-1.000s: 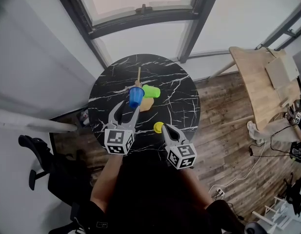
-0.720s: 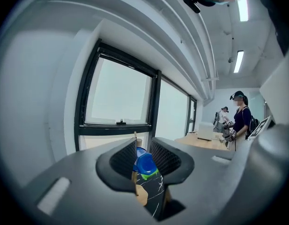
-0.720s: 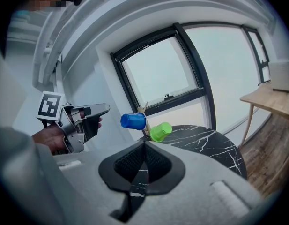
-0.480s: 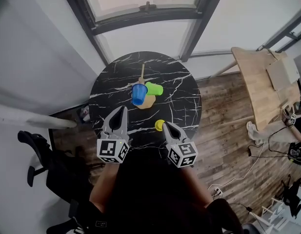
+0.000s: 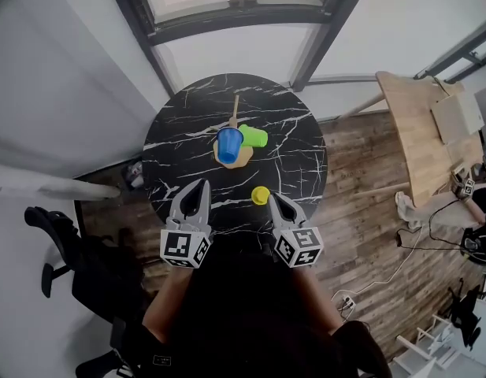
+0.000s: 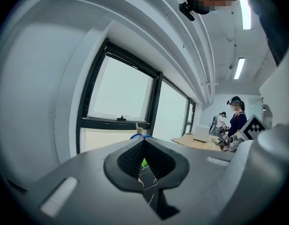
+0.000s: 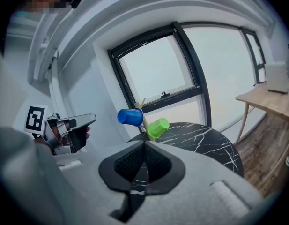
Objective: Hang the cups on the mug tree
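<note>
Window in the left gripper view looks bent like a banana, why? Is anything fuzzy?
Left gripper view: a wide-angle lens bows the window frame and darkens the corners. Right gripper view: same bending, but the blue cup looks crisp. Head view: the window glows pale and the walls curve.

The right gripper [image 7: 144,145] has its jaws pressed together, with nothing between them. Beyond it, a blue cup [image 7: 129,116] and a green cup [image 7: 158,127] hang on the mug tree [image 7: 145,123], which stands on the black marble table [image 7: 205,142].

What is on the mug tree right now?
A blue cup and a green cup hang on the mug tree. The pegs inside them are covered. The yellow cup sits on the table, off the tree.
</note>
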The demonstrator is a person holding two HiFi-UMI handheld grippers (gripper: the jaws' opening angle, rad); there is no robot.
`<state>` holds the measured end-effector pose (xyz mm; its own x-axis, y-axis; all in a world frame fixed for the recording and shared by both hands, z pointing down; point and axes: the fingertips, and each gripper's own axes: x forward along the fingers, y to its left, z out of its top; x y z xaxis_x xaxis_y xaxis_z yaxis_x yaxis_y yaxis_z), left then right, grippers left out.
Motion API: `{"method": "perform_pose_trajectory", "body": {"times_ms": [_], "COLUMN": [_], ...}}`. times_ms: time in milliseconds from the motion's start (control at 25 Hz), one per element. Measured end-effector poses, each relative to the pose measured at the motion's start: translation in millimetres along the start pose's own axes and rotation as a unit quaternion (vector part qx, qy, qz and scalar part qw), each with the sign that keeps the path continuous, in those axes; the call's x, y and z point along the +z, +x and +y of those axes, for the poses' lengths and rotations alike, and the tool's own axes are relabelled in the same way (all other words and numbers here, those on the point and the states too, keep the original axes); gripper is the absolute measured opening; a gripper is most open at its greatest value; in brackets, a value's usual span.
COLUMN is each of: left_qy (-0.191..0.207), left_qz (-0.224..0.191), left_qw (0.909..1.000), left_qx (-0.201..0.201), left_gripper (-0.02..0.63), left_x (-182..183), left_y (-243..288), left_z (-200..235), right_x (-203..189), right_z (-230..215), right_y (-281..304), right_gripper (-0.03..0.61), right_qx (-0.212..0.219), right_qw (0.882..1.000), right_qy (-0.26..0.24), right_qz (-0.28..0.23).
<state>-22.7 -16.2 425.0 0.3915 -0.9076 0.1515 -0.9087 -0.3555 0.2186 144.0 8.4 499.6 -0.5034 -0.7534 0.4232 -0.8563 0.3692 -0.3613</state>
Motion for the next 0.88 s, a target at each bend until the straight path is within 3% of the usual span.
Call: {"method": "perform_pose_trajectory", "body": {"times_ms": [880], "left_qy": [-0.005], "left_qz": [0.055], "left_qw": [0.9929], "left_qx": [-0.105], "left_gripper": [0.002], "left_x": [-38.0], "left_y": [12.5], "left_z": [5.6], "right_x": [-52.3], "right_z": [-12.6], "right_y": [11.0], "right_gripper": [0.003], "right_qx": [-0.11], "right_qw": [0.992], "right_qy": [0.053], "right_qz": [0.024]}}
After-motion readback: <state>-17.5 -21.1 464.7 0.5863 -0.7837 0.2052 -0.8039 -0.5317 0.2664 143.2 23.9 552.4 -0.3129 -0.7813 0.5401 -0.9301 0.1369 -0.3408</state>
